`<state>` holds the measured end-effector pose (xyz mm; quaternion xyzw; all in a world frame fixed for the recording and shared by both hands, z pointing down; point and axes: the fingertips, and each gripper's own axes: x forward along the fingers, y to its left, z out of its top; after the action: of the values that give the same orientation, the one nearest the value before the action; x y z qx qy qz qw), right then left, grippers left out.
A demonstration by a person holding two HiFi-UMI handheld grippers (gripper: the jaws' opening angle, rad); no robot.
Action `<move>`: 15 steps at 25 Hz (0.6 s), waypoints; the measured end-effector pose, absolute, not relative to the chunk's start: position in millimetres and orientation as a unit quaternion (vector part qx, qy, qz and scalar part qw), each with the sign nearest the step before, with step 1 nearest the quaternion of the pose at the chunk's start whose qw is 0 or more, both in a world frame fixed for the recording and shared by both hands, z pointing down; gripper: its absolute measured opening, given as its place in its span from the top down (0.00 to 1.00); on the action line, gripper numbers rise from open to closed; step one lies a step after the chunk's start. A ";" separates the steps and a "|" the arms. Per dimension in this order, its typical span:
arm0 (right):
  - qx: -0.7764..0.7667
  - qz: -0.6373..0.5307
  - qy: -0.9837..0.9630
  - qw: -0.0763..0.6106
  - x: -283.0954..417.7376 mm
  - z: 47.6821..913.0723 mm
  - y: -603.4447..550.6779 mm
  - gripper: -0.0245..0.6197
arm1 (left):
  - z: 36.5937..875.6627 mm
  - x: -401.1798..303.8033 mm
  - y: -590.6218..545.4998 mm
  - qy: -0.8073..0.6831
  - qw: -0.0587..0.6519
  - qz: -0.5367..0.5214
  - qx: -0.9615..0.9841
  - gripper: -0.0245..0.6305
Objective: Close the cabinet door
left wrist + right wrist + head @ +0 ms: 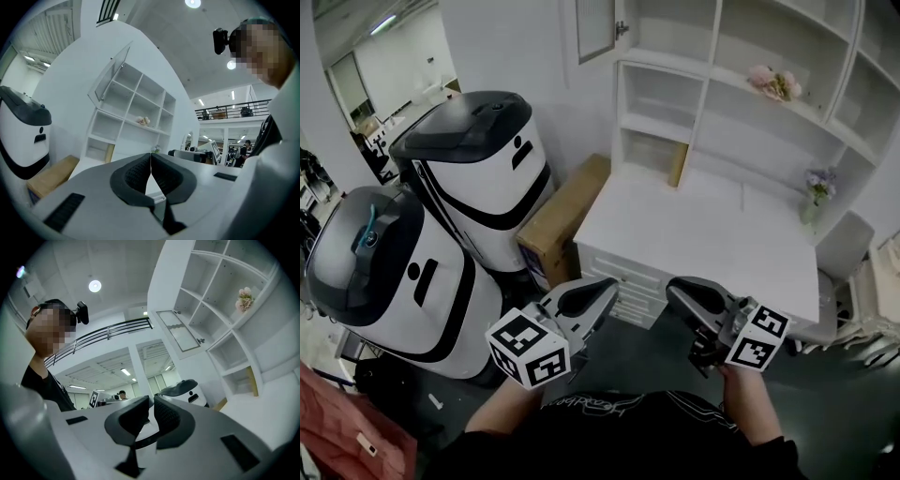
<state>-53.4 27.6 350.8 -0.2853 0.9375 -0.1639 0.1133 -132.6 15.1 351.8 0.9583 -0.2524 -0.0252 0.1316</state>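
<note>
The cabinet door (595, 28) is a white-framed glass panel, swung open at the upper left of the white shelf unit (741, 56). It also shows in the left gripper view (111, 75) and the right gripper view (180, 331). Both grippers are held low by the person's body, in front of the desk and far below the door. My left gripper (605, 284) (150, 157) is shut with its tips touching and nothing between them. My right gripper (675, 286) (151, 401) is shut too, with only a thin slit between the tips and nothing in it.
A white desk (703, 234) with drawers stands under the shelves. Two white-and-black machines (483, 159) (389, 281) and a cardboard box (567, 216) crowd the left. Pink flowers (773, 82) and a small vase (817, 192) sit on the unit. A chair (844, 253) stands at the right.
</note>
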 end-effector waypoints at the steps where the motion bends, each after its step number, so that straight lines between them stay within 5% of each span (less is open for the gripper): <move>1: -0.284 -0.159 0.939 0.114 -47.9 346.9 13.8 0.87 | 347.0 -127.6 2.0 -0.253 0.129 -0.028 0.959 0.93; 15: -0.273 -0.121 0.945 0.132 -25.3 318.8 -91.8 0.87 | 309.9 -126.9 -116.1 -0.284 0.092 -0.046 0.953 0.93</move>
<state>-25.3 -91.8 318.8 -0.2728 0.9453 -0.1214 0.1317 -126.9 -116.1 309.9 0.9531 -0.2844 -0.0465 0.0924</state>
